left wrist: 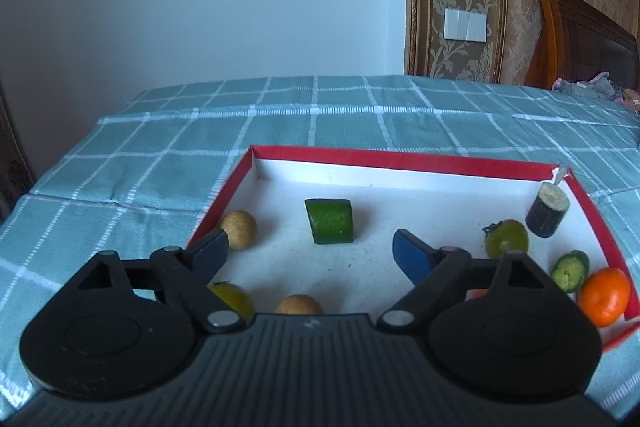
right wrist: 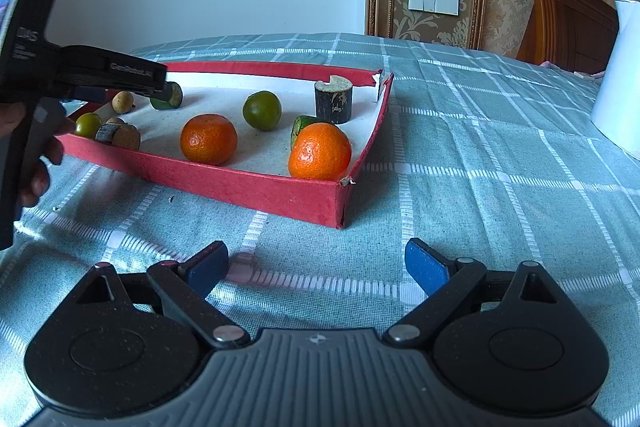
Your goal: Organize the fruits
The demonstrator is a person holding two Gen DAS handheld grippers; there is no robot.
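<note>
Two views cover one red-walled tray (right wrist: 256, 187) with a white floor, set on a teal checked tabletop (right wrist: 460, 155).

Left wrist view: the left tongs (left wrist: 310, 247) hang over the tray interior, jaws spread wide with nothing between the blue pads; no fruit is touched. Ahead of them lies a green cucumber section (left wrist: 330, 221) on its side. A tan longan (left wrist: 239, 229) sits by the left wall, a second tan longan (left wrist: 299, 305) and a green fruit (left wrist: 232, 301) show partly behind the tongs' body. At the right are another green fruit (left wrist: 507, 238), a dark upright cane stub (left wrist: 547, 210), a cucumber slice (left wrist: 570, 270) and one orange mandarin (left wrist: 604, 295) in the near right corner.

Right wrist view: the right tongs (right wrist: 316, 267) are released, jaws apart over bare cloth outside the tray, just short of its near corner. This view alone shows a second mandarin (right wrist: 208, 139) mid-tray, a cut cane piece (right wrist: 118, 135) lying against the near wall, the person's hand (right wrist: 36, 163) on the left tool's grip, and a white kettle (right wrist: 618, 79) at the right edge.

Fruit condition: the mandarins are whole, with dimpled glossy peel; the green fruits are round and smooth.
</note>
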